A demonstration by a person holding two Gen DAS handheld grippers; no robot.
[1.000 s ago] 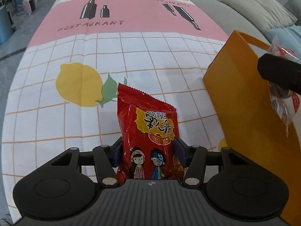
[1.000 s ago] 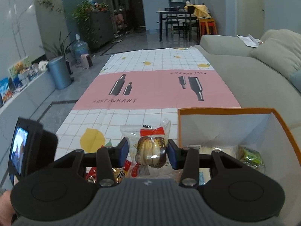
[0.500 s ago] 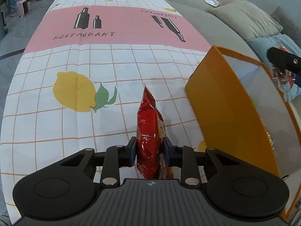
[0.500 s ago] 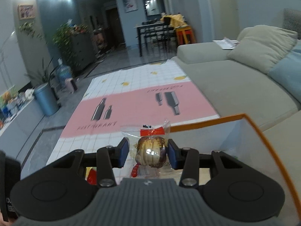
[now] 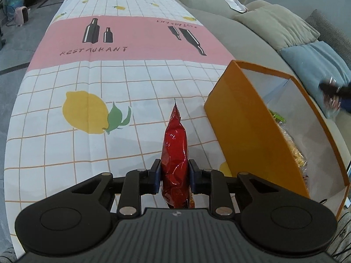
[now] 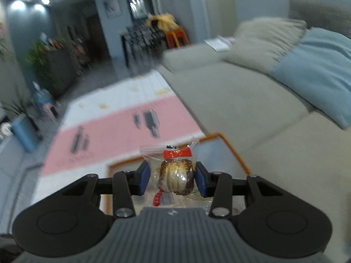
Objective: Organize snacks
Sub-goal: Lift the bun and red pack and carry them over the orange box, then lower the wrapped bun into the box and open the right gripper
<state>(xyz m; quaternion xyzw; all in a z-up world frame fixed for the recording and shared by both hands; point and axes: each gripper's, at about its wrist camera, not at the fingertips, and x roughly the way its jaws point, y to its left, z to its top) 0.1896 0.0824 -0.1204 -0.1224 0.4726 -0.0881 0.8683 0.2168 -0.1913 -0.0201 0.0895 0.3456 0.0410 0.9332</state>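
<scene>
Squeezed edge-on since a second ago, the red snack bag (image 5: 175, 153) is now being pinched by the left gripper (image 5: 174, 176), and the right gripper (image 6: 173, 178) has been swung to the right over the orange box (image 5: 248, 135).

The red snack bag is being held upright just above the table (image 5: 87, 153), over the checked tablecloth (image 5: 136, 81) with its lemon print, left of and apart from the orange box. The clear-wrapped pastry (image 6: 175, 175) is being gripped between the blue pads (image 6: 144, 178) of the right gripper, above the near part of the box's open top. Other snack packets (image 5: 294, 151) are lying inside the box. A grey sofa (image 6: 241, 100) with cushions is being seen to the right, and the right-hand view is blurred.
</scene>
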